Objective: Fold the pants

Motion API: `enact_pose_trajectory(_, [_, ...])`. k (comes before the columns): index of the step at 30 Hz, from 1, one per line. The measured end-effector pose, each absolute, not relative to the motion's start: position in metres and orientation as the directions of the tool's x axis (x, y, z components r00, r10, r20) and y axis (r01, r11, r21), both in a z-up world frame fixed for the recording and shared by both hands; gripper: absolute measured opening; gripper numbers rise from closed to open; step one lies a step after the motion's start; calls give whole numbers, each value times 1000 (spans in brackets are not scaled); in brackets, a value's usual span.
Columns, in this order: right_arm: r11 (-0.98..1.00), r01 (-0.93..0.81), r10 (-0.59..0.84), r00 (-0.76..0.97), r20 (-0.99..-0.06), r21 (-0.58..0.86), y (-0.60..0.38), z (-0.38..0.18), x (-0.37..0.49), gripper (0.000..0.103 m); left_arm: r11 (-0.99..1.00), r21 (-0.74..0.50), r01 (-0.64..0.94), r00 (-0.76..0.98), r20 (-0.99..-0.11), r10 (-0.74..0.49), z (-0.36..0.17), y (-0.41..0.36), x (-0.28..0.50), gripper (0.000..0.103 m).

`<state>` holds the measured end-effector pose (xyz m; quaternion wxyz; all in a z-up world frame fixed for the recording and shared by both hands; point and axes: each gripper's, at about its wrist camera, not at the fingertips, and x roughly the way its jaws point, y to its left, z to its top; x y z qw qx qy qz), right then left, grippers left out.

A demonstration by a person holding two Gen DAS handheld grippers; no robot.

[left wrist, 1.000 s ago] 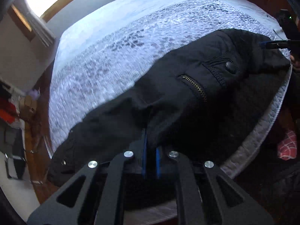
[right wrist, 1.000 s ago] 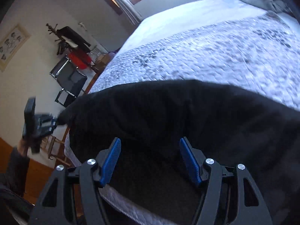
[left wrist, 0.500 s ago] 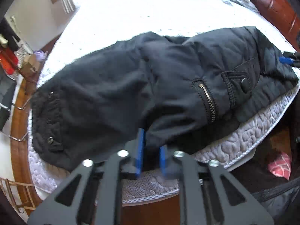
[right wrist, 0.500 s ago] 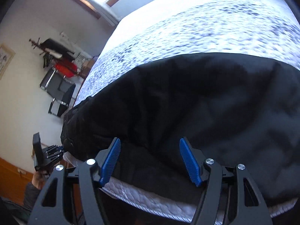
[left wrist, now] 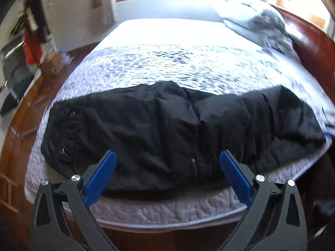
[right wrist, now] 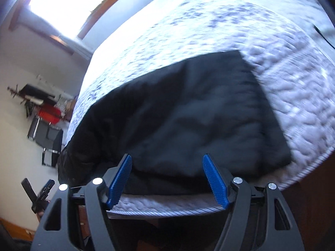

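Black pants (left wrist: 178,131) lie folded lengthwise across the near edge of the bed, waistband with metal snaps at the left, leg ends at the right. My left gripper (left wrist: 165,173) is open and empty, held just in front of the pants over the mattress edge. In the right wrist view the pants (right wrist: 188,115) fill the middle, leg hems toward the right. My right gripper (right wrist: 167,179) is open and empty at the pants' near edge. The left gripper (right wrist: 39,194) shows small at the lower left there.
The bed has a white quilted mattress (left wrist: 167,62) with a wooden frame (left wrist: 314,48). Pillows and bedding (left wrist: 257,25) lie at the far right. A chair and red items (right wrist: 46,113) stand by the wall left of the bed. Windows are behind.
My left gripper has let go of the pants, opened, and pulled back from the bed. The pants now lie flat. My right gripper stayed open and drew back a little.
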<state>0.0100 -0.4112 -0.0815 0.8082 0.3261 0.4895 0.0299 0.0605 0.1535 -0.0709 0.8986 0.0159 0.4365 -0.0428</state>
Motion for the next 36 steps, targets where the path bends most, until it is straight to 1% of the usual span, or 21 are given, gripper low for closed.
enact_pose_trajectory(3, [765, 293, 379, 515, -769, 574, -422, -91, 4, 73, 999, -36, 4, 616, -787, -31, -83, 154, 64, 99])
enact_pose_trajectory(6, [728, 297, 435, 497, -751, 618, -421, -102, 5, 72, 998, -34, -59, 596, -803, 7, -92, 154, 68, 99])
enact_pose_trajectory(10, [640, 273, 534, 513, -672, 718, -410, -105, 3, 72, 997, -26, -74, 587, -809, 23, -94, 150, 63, 99])
enact_pose_trajectory(12, [617, 230, 571, 527, -629, 753, -400, -99, 3, 72, 998, 12, -61, 584, -810, 46, -94, 148, 59, 99])
enact_pose_trajectory(13, [573, 220, 616, 518, -593, 789, -392, -101, 6, 72, 998, 27, -54, 583, -811, 53, -94, 146, 58, 99])
enact_pose_trajectory(15, [492, 251, 674, 496, -547, 834, -383, -112, 12, 72, 997, 50, -53, 577, -814, 71, -94, 145, 56, 99])
enact_pose_trajectory(16, [461, 277, 679, 502, -536, 843, -378, -120, 13, 72, 997, 58, -51, 572, -817, 77, -95, 144, 56, 99])
enact_pose_trajectory(18, [437, 362, 644, 513, -567, 823, -377, -136, 19, 72, 998, 50, -47, 571, -818, 68, -94, 143, 56, 99])
enact_pose_trajectory(21, [344, 489, 641, 501, -581, 801, -380, -163, 23, 72, 999, 26, -40, 575, -817, 44, -93, 140, 53, 99])
enact_pose_trajectory(25, [279, 535, 612, 541, -577, 797, -377, -171, 27, 72, 999, 31, -34, 571, -819, 44, -95, 135, 52, 99])
enact_pose_trajectory(26, [304, 529, 592, 547, -592, 793, -377, -169, 30, 67, 999, 27, -34, 568, -822, 41, -97, 135, 52, 99])
enact_pose_trajectory(27, [332, 524, 569, 553, -609, 785, -378, -165, 31, 59, 999, 25, -37, 565, -824, 42, -98, 134, 53, 99])
enact_pose_trajectory(29, [418, 511, 508, 554, -659, 751, -375, -152, 37, 33, 999, 18, -41, 553, -832, 38, -102, 132, 55, 99])
enact_pose_trajectory(30, [456, 494, 477, 566, -672, 740, -375, -144, 40, 13, 999, 12, -40, 550, -834, 32, -103, 131, 56, 99])
enact_pose_trajectory(31, [478, 489, 458, 570, -682, 730, -378, -139, 42, 7, 999, 10, -38, 550, -835, 30, -103, 131, 56, 99])
enact_pose_trajectory(33, [486, 483, 433, 591, -681, 728, -385, -132, 38, 4, 999, 16, -38, 546, -837, 34, -106, 130, 57, 99])
enact_pose_trajectory(36, [526, 473, 345, 641, -685, 707, -401, -108, 28, 3, 999, 27, -44, 533, -845, 46, -110, 131, 59, 99])
